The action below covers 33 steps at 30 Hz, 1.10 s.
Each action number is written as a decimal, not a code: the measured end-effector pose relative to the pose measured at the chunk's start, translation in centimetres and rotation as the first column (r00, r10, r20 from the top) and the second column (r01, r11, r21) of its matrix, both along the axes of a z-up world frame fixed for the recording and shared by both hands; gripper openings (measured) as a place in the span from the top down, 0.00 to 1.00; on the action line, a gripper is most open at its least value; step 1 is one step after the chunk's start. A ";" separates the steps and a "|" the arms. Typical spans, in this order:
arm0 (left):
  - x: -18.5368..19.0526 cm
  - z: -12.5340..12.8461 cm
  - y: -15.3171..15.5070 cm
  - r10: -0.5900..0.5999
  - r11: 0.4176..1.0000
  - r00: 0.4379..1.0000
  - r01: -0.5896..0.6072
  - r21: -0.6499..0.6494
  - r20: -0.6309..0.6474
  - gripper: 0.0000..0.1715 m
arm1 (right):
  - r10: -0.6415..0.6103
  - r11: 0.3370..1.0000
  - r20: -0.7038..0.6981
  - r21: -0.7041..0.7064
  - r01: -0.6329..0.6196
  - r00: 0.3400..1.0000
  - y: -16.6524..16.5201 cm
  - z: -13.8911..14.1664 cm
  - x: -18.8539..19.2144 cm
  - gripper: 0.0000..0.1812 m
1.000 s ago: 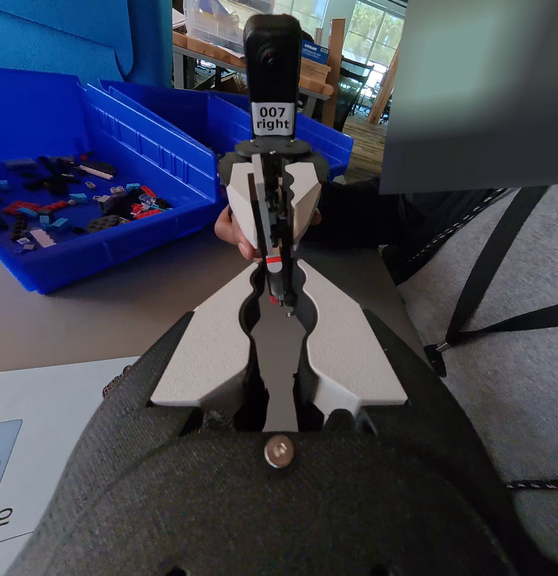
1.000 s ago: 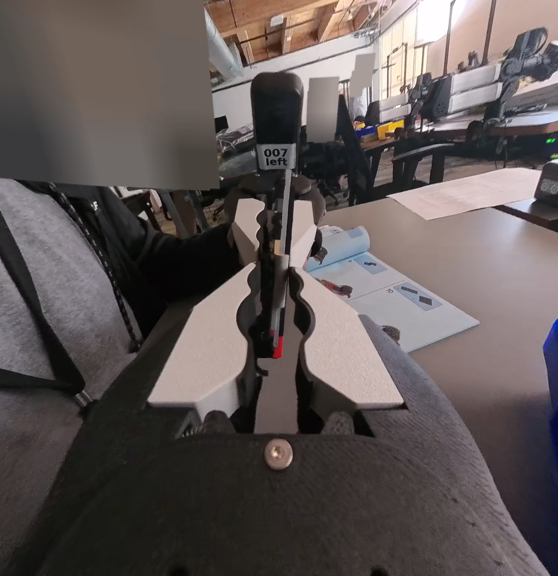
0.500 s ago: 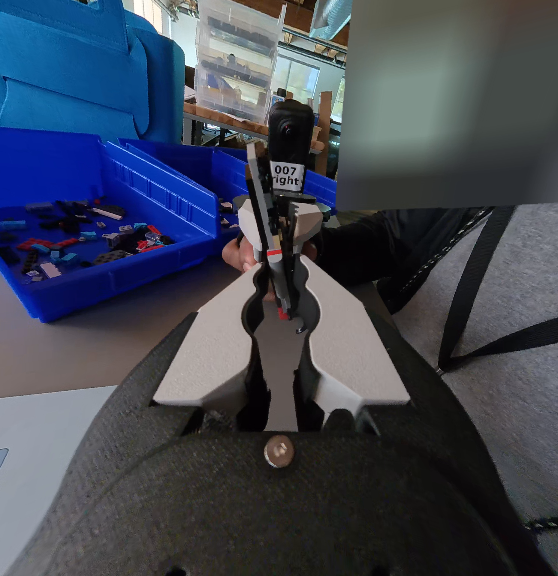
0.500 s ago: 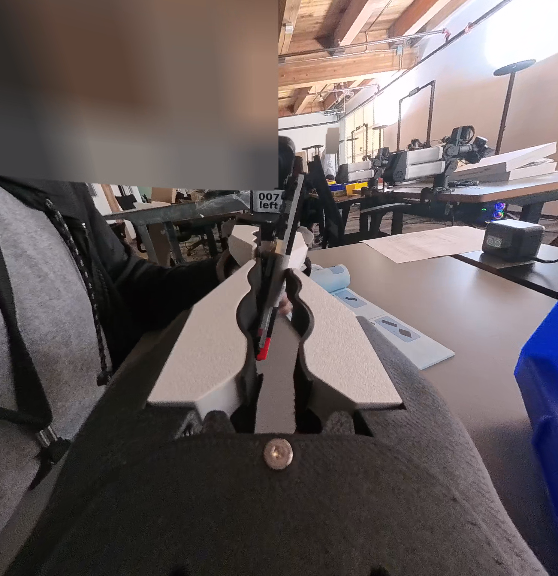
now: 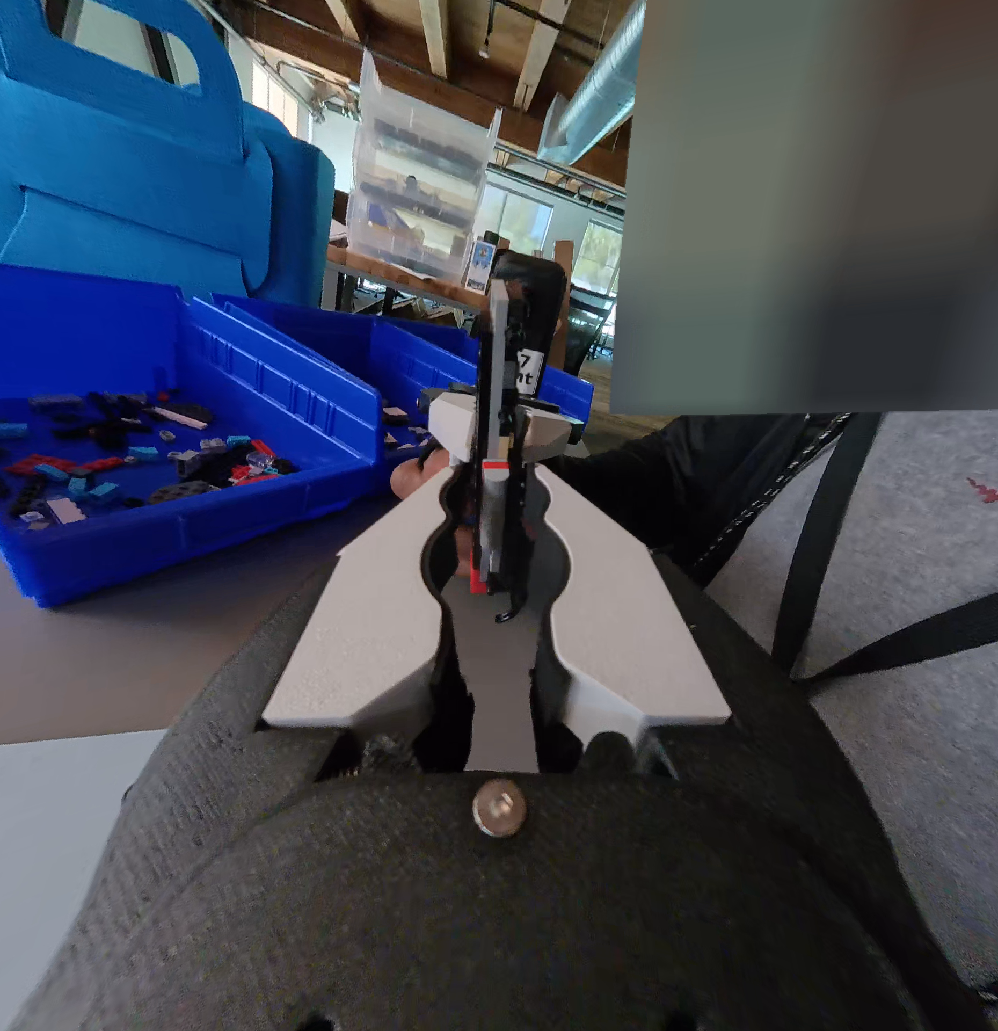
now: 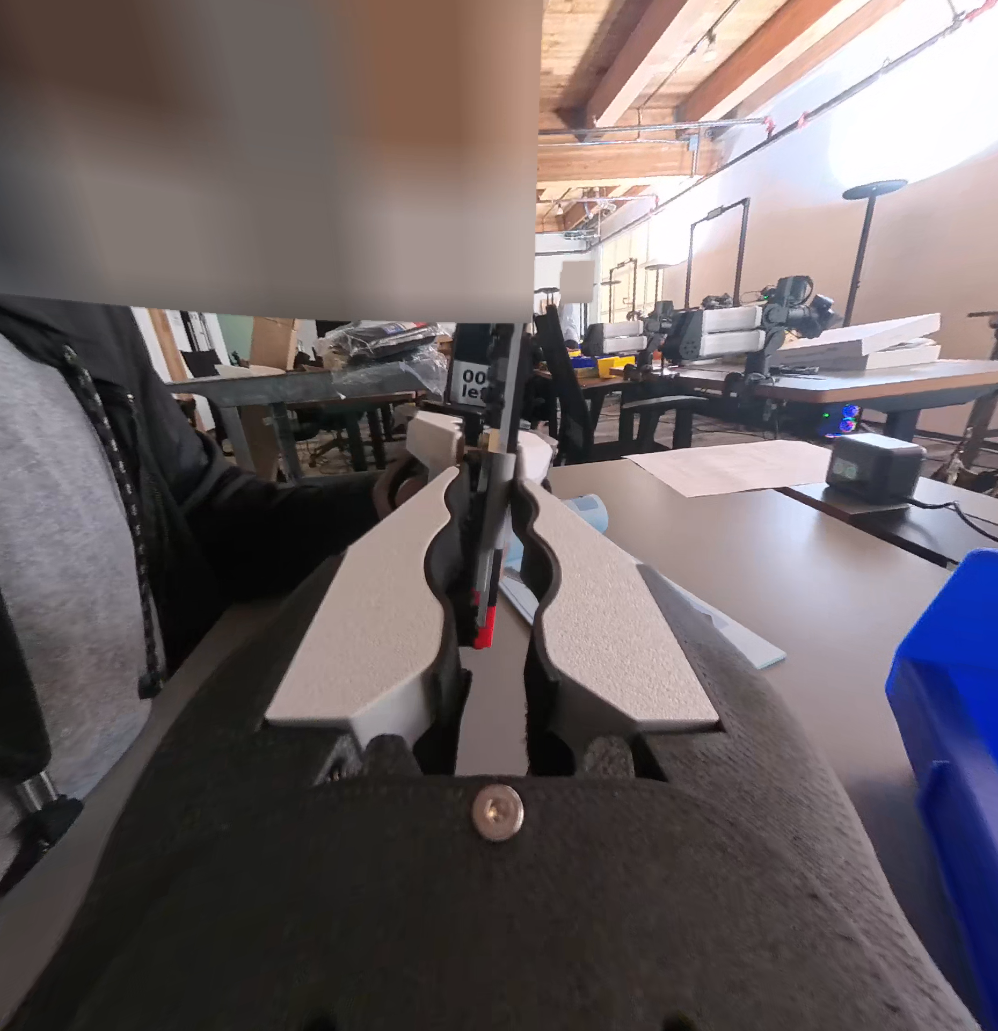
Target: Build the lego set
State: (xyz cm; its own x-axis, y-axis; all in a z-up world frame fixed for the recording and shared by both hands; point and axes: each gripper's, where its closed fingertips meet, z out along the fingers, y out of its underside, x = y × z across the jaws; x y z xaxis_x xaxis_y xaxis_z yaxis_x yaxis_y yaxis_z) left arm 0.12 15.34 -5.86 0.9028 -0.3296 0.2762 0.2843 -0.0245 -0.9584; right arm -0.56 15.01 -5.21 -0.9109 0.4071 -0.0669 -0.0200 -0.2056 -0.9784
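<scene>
Lego assembly, a thin grey-and-black plate stack with red end pieces (image 5: 493, 485), stands edge-on in the air between my two facing tools. My left tool (image 5: 493, 558) and right tool (image 6: 493, 563) are both clamped on it, probably to press layers together. Below lies the grey tabletop (image 5: 123, 641) with a blue parts bin (image 5: 167, 535) in an open workshop.

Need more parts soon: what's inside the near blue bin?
Inside the bin lie loose pieces: black, red, light blue, some grey and white, scattered on its floor. The front wall hides its nearest strip.
</scene>
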 end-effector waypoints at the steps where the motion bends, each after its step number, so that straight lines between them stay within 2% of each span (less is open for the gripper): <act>1: 0.0 0.1 0.0 0.002 1.000 1.000 -0.002 0.012 0.001 0.90 | -0.006 1.000 -0.002 0.004 0.006 1.000 0.0 0.0 0.0 0.90; 13: -0.2 0.1 0.1 0.038 0.998 0.999 -0.037 0.042 -0.016 0.91 | -0.006 1.000 0.009 -0.015 0.006 1.000 0.0 0.0 0.0 0.90; 17: -1.1 -0.1 0.6 0.034 0.999 0.989 -0.038 0.027 0.141 0.91 | -0.036 0.997 0.090 -0.069 0.042 0.995 0.7 -0.1 -1.1 0.90; 18: -1.3 -0.4 0.7 0.032 0.999 0.983 -0.034 0.011 0.178 0.88 | -0.046 0.994 0.110 -0.091 0.056 0.993 0.9 0.0 -1.4 0.91; 21: -1.2 -1.2 1.0 0.025 1.000 0.980 -0.021 -0.022 0.197 0.86 | -0.055 0.985 0.186 -0.152 0.084 0.981 1.4 0.2 -2.1 0.90; 25: -1.2 -1.4 1.3 0.027 0.999 0.974 -0.022 -0.025 0.226 0.91 | -0.041 0.978 0.247 -0.188 0.089 0.968 1.2 -0.1 -2.3 0.90; 33: -2.1 -1.4 1.1 0.016 1.000 0.932 -0.016 -0.002 0.363 0.91 | -0.025 0.969 0.351 -0.221 0.109 0.936 1.5 -0.3 -3.0 0.88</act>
